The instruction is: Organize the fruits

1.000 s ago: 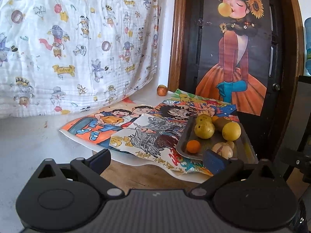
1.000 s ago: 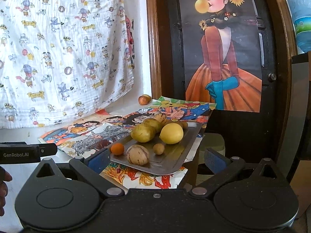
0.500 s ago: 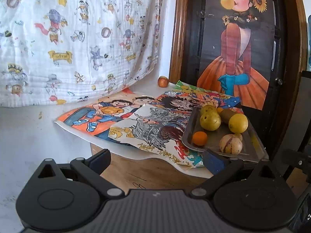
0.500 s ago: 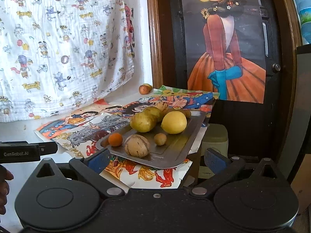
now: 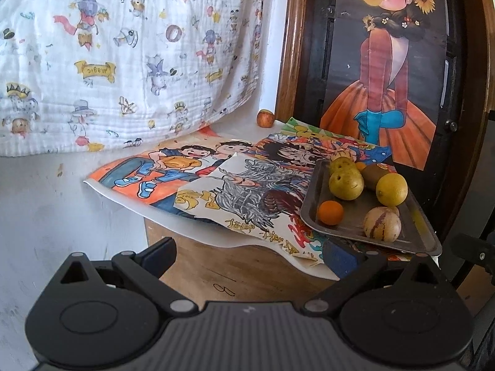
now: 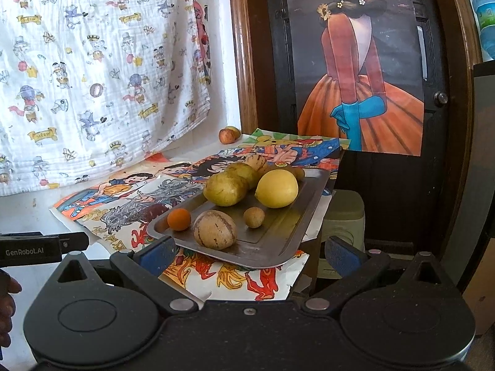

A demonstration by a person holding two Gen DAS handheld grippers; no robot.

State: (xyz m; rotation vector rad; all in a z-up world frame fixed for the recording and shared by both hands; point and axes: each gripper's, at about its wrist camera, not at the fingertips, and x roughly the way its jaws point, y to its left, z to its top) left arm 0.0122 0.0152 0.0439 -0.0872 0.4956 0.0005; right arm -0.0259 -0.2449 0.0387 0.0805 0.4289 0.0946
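Note:
A grey metal tray (image 6: 278,235) (image 5: 417,235) lies on cartoon posters at the table's right end. It holds a lemon (image 6: 276,188) (image 5: 391,189), two green-yellow fruits (image 6: 225,189) (image 5: 346,183), a small orange (image 6: 178,219) (image 5: 331,212), a striped melon (image 6: 214,229) (image 5: 382,224), a small brown fruit (image 6: 253,217) and a kiwi (image 5: 372,173). An apple (image 5: 265,118) (image 6: 228,135) sits alone by the wall. My left gripper (image 5: 250,256) is open before the table's front edge. My right gripper (image 6: 250,252) is open just short of the tray's near rim, empty.
Cartoon posters (image 5: 198,182) cover the small wooden table (image 5: 216,269). A patterned white cloth (image 5: 123,55) hangs behind. A dark door with a painted poster (image 6: 355,77) stands at the right. The left gripper's body (image 6: 40,249) and a hand (image 6: 7,306) show left in the right wrist view.
Both grippers have dropped lower and come closer to the table. The tray and its fruits look larger in both views. Nothing was grasped.

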